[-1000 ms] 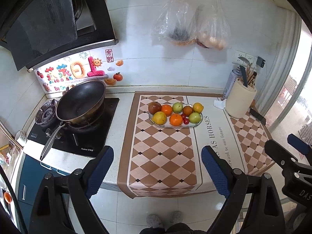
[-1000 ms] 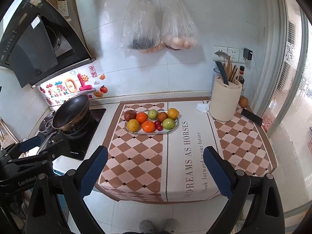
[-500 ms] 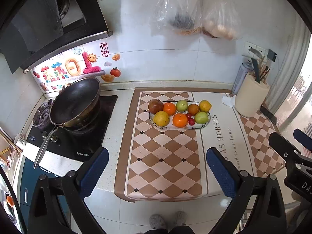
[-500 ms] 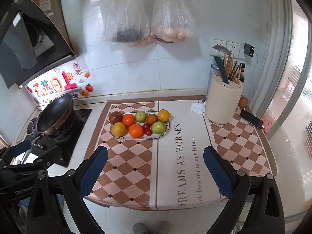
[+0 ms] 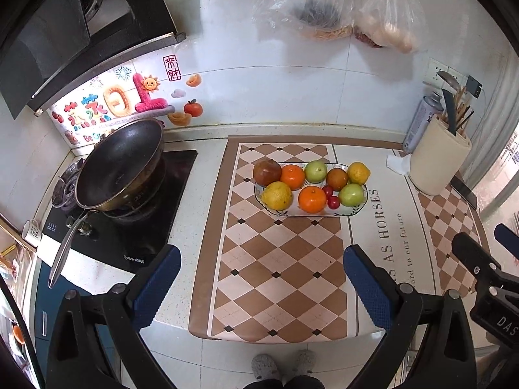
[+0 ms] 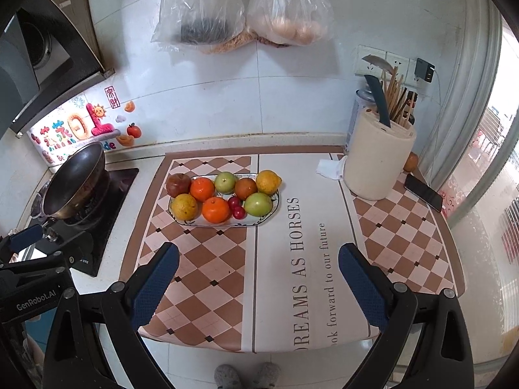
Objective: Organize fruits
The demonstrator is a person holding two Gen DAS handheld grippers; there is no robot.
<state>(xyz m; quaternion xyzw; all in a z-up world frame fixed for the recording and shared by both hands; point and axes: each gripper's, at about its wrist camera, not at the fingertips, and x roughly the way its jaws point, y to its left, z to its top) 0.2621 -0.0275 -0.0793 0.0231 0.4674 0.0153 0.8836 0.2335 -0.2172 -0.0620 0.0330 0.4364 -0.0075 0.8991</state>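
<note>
An oval white plate point(image 5: 350, 211) point(image 6: 262, 220) sits on the checkered mat and holds several fruits: oranges point(image 5: 312, 199) point(image 6: 215, 209), green apples point(image 5: 351, 194) point(image 6: 258, 204), yellow fruits point(image 5: 276, 195) point(image 6: 184, 206), a dark red fruit point(image 5: 267, 171) point(image 6: 178, 184) and small red ones point(image 5: 333, 202) point(image 6: 239, 212). My left gripper point(image 5: 261, 278) is open and empty, well short of the plate over the counter's front edge. My right gripper point(image 6: 258, 278) is open and empty, also short of the plate. A lone orange point(image 6: 411, 161) lies behind the utensil holder.
A black wok point(image 5: 121, 165) point(image 6: 74, 181) sits on the stove at the left. A cream utensil holder point(image 5: 438, 162) point(image 6: 378, 159), a tissue point(image 6: 329, 168) and a phone point(image 6: 423, 192) are at the right. Two plastic bags point(image 6: 243, 9) hang on the wall.
Both grippers have moved forward and closer to the counter; the plate and mat appear larger and lower in view. Both stayed open and empty.
</note>
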